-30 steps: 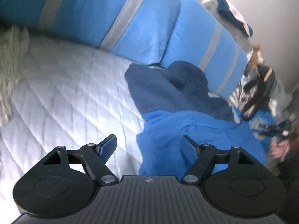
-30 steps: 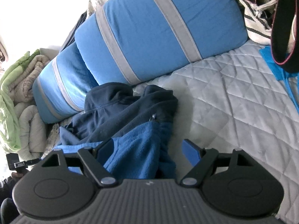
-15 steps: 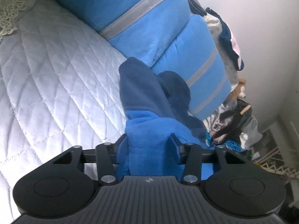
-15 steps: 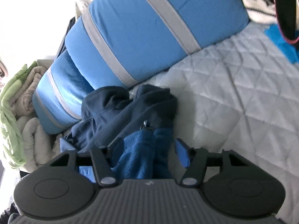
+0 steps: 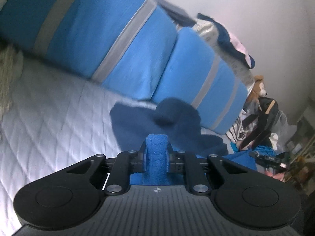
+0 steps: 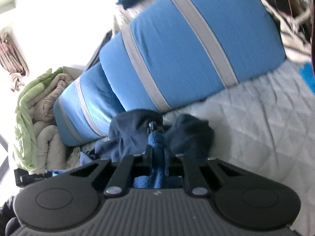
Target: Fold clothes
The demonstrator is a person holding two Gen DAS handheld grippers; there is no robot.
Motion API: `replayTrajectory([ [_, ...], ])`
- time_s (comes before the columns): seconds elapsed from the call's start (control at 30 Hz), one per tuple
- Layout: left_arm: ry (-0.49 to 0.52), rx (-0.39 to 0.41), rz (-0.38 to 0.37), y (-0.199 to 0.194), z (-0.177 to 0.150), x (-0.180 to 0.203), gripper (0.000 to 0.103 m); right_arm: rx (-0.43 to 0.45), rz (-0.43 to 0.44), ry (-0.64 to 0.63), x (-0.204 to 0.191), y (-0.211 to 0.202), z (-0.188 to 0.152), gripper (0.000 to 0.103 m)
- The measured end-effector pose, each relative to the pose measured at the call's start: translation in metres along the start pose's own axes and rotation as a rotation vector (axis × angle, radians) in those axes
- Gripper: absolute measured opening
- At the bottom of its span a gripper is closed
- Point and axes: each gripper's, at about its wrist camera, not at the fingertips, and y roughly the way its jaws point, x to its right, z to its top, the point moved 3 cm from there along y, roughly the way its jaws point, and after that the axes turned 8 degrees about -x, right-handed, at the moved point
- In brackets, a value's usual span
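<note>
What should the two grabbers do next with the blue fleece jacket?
Probably lift together and pull apart. The left gripper and the right gripper are both closing, each with a pinch of the fleece jacket bunched between its jaws, while the rest lies crumpled on the quilted bed against the striped pillows.

White quilted bed (image 5: 49,118) — two blue grey-striped pillows (image 5: 122,45) against a pale wall (image 5: 265,19), bright daylight washing in.
</note>
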Motion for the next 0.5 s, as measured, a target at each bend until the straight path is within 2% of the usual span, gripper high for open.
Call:
replayTrajectory([
  [0.1,0.037,0.017,0.027,-0.001,0.014,0.009,0.016,0.034,-0.004,-0.023,-0.006,-0.006,0.011,0.011],
  [0.3,0.085,0.065,0.072,0.01,0.044,0.022,0.016,0.037,-0.107,-0.107,-0.016,0.011,0.04,0.011],
  [0.5,0.136,0.094,0.121,0.026,0.077,0.027,0.016,0.057,-0.158,-0.124,-0.019,0.031,0.073,0.011],
])
